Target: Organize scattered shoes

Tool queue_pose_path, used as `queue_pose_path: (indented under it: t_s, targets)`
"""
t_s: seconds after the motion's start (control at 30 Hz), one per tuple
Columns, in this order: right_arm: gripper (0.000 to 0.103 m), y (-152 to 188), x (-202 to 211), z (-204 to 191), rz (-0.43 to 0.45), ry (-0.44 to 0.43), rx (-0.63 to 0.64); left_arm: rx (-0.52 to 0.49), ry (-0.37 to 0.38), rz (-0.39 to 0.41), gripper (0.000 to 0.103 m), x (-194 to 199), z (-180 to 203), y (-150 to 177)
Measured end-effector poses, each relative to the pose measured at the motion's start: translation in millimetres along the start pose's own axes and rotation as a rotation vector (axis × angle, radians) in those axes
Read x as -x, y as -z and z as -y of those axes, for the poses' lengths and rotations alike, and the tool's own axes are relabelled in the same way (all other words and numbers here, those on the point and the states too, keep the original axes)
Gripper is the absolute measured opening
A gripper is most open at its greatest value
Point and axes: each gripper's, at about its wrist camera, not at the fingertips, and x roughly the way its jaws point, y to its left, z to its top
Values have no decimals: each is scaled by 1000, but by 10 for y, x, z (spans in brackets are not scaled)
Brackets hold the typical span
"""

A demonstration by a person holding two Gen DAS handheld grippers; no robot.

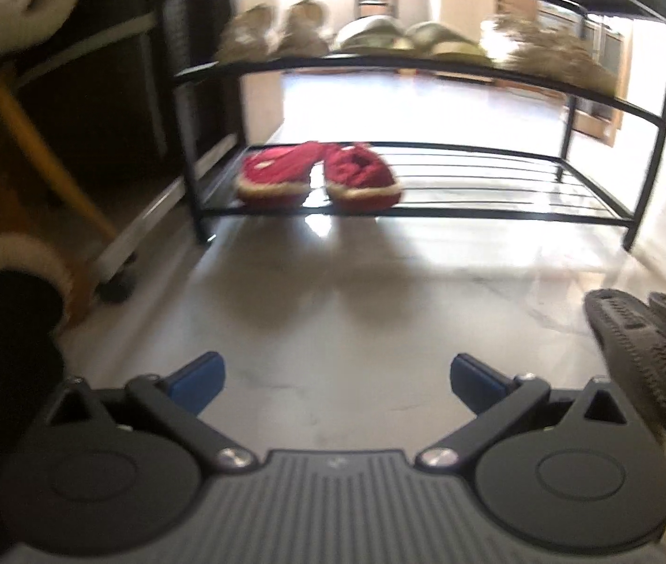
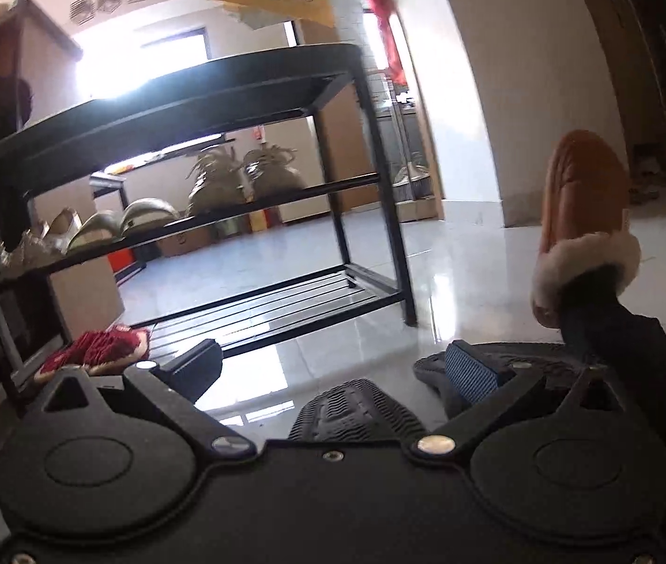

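Observation:
A pair of red slippers [image 1: 319,176] with cream trim sits side by side at the left of the black shoe rack's [image 1: 427,216] bottom shelf. In the right wrist view the red slippers [image 2: 98,352] lie low at the left. Two dark grey slippers [image 1: 652,366] lie on the floor, ribbed soles showing, right of my left gripper [image 1: 337,383], which is open and empty above bare floor. My right gripper [image 2: 333,369] is open too. One grey slipper [image 2: 356,409] lies just below its jaws, and the other [image 2: 521,362] lies behind its right finger.
Several beige shoes [image 1: 380,37] fill the rack's middle shelf. A person's foot in an orange, fur-trimmed slipper [image 2: 582,216] is raised at the right. A wheeled dark cabinet [image 1: 117,141] and a wooden leg [image 1: 42,150] stand left of the rack. Glossy floor tiles [image 1: 333,282] lie in front.

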Motion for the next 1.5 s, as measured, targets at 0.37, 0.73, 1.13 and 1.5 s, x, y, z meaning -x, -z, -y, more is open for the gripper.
queue_pose_path:
  t_s: [0.37, 0.73, 1.13, 1.5]
  targets:
    - [103, -2, -26, 262, -11, 44, -109, -101, 38, 7, 103, 75, 535, -29]
    - [103, 29, -62, 254, -19, 46, -115, -73, 18, 15, 103, 146, 494, -102]
    - [103, 48, -61, 203, -32, 35, -90, -81, -2, 31, 103, 199, 542, -100]
    - [103, 65, -91, 187, -53, 41, -73, -45, -40, -19, 103, 124, 477, -131]
